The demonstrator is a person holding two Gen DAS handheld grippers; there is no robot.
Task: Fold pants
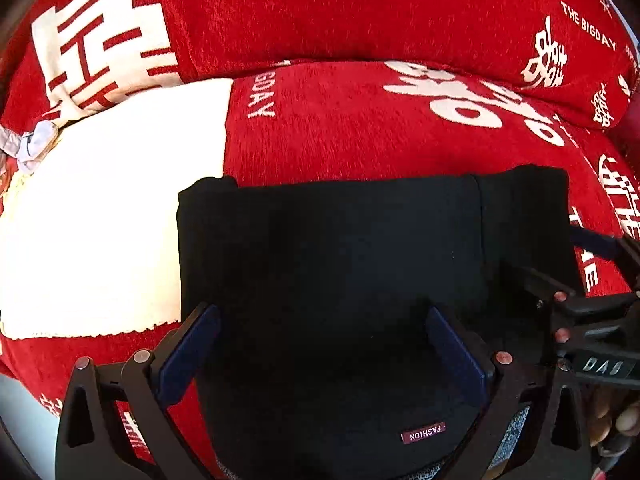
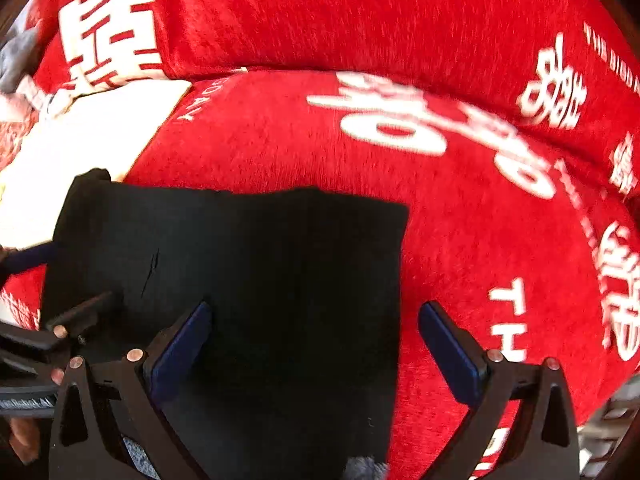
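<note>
Both grippers point forward and down over the black pants (image 1: 332, 264), side by side and close to each other. The left gripper (image 1: 324, 344) has its two blue-padded fingers (image 1: 188, 356) spread wide, one at each side of the near part of the cloth, with nothing pinched between them. The right gripper (image 2: 316, 344) is spread just as wide and likewise grips nothing; its left finger (image 2: 180, 352) lies over the black cloth, while its right finger (image 2: 452, 356) hangs over bare red fabric just past the pants' right edge. In each wrist view the other gripper's black frame shows at the frame's side, level with the pants' near half.

The pants are folded into a compact, roughly rectangular block with straight side edges and a slightly uneven far edge, where one corner bulges up at the far left. The cloth is matte and dark, with little visible texture. A small maroon woven label (image 1: 423, 433) reading "FASHION" sits on the near part, seen upside down.

The pants lie on a red sofa cover (image 1: 360, 136) of plush, short-piled fabric printed with large white characters and the words "THE BIGDAY". A big plain white patch (image 1: 100, 220) of the cover lies to the left, touching the pants' left edge. Behind, the cover rises over a rounded back cushion (image 2: 320, 12).
</note>
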